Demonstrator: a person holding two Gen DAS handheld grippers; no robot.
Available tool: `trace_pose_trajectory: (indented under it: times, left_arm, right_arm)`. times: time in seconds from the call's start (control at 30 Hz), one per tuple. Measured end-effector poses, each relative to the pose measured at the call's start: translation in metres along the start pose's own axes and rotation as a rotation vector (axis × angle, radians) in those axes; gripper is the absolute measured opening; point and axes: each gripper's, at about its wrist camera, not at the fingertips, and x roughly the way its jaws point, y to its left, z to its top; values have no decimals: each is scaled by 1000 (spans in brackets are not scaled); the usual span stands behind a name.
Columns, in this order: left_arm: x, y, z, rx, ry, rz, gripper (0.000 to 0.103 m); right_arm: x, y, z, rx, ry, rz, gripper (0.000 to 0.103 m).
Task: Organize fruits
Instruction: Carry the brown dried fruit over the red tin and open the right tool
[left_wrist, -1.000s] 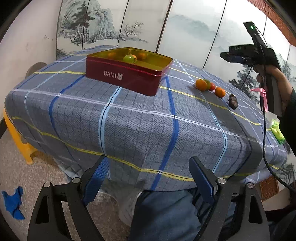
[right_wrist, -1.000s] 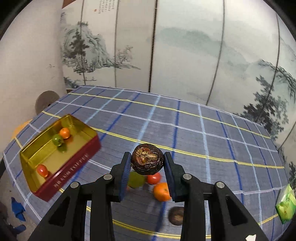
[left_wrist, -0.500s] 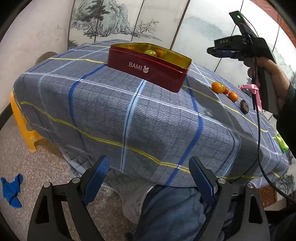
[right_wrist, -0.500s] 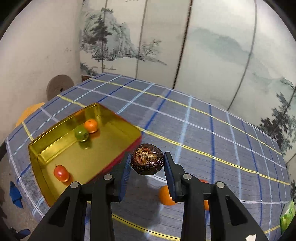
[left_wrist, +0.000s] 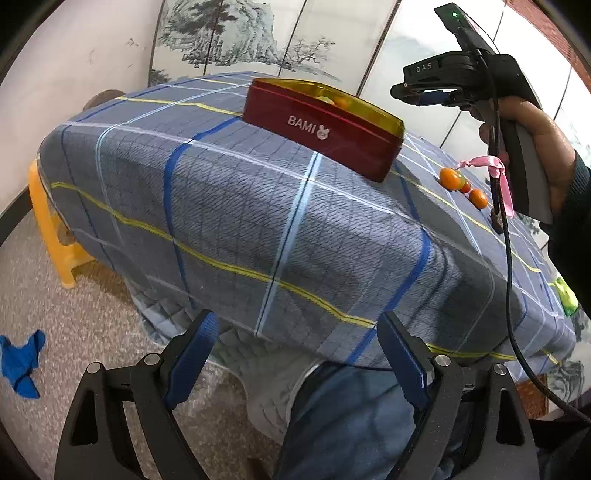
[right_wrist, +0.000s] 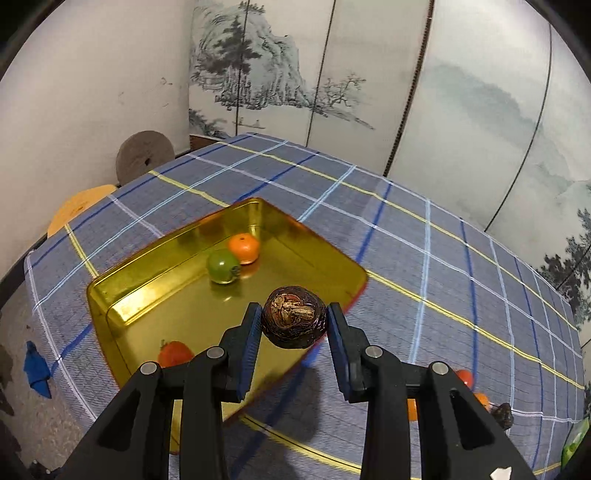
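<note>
Your right hand-held gripper is clamped on a dark wrinkled fruit, held over the near corner of the gold-lined tin on the desk. Your left hand-held gripper is wide open, empty, off the desk edge. Loose fruits lie beside the tin.
</note>
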Motion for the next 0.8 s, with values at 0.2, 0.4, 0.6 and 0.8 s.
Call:
trace_pose_trajectory:
  times: [0.2, 0.4, 0.6, 0.8]
  left_arm:
    - [-3, 10, -2, -25, 6, 15, 88]
    - [-4, 14, -4, -44, 13, 21, 88]
    - [0, 10, -5, -26, 32, 19, 88]
    - [4, 9, -4, -25, 44, 25, 88]
  right_arm:
    - [8, 18, -2, -32, 15, 9, 32]
    - [15, 27, -3, -41, 26, 20, 32]
    - [25, 28, -5, -41, 49, 25, 32]
    - [35, 25, -9, -27, 77, 46, 32]
